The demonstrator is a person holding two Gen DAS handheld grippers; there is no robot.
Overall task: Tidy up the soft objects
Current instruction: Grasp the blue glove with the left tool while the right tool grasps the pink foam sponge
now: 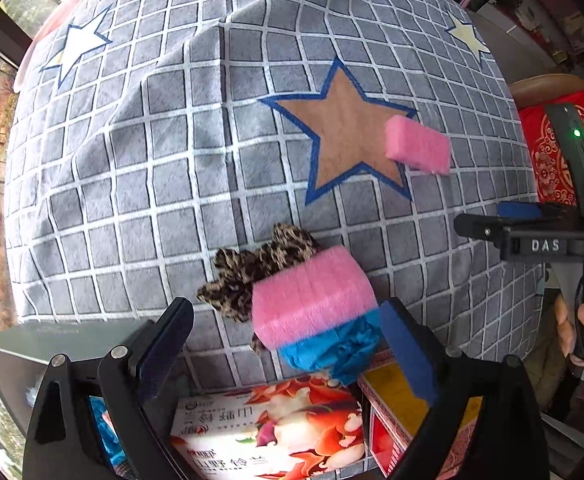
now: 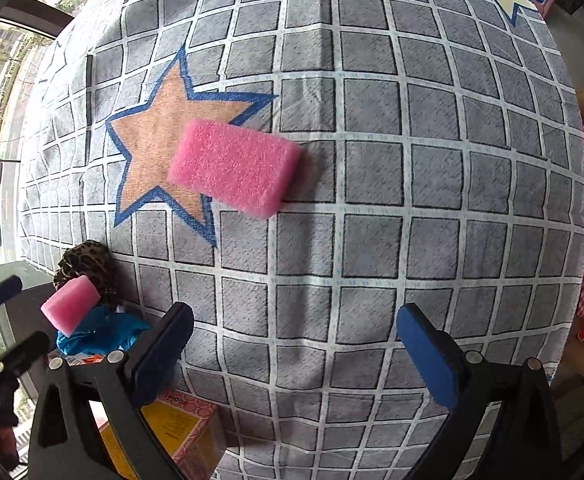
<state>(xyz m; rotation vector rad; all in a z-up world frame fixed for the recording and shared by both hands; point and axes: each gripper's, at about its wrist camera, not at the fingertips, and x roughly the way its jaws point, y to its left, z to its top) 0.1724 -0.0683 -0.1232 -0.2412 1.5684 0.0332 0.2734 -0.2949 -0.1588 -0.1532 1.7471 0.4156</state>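
Both grippers gape empty — the left gripper (image 1: 287, 344) beneath a pile: sponge (image 1: 314, 296) on blue cloth (image 1: 332, 354). A nudge could topple it; the right gripper (image 2: 296, 344) has a spare sponge (image 2: 233, 168) at 11 o'clock.

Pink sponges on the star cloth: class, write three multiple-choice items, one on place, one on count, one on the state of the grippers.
1. Where does the far pink sponge lie?
A. on a corner of the brown star
B. inside a box
C. on the floor
2. How many pink sponges show?
A. one
B. two
C. four
3. The right gripper is:
A. shut on a sponge
B. open, holding nothing
C. out of view

A: it overlaps the star's point.
B: a near pink sponge sits on the pile.
B: its jaws stand apart over bare cloth.
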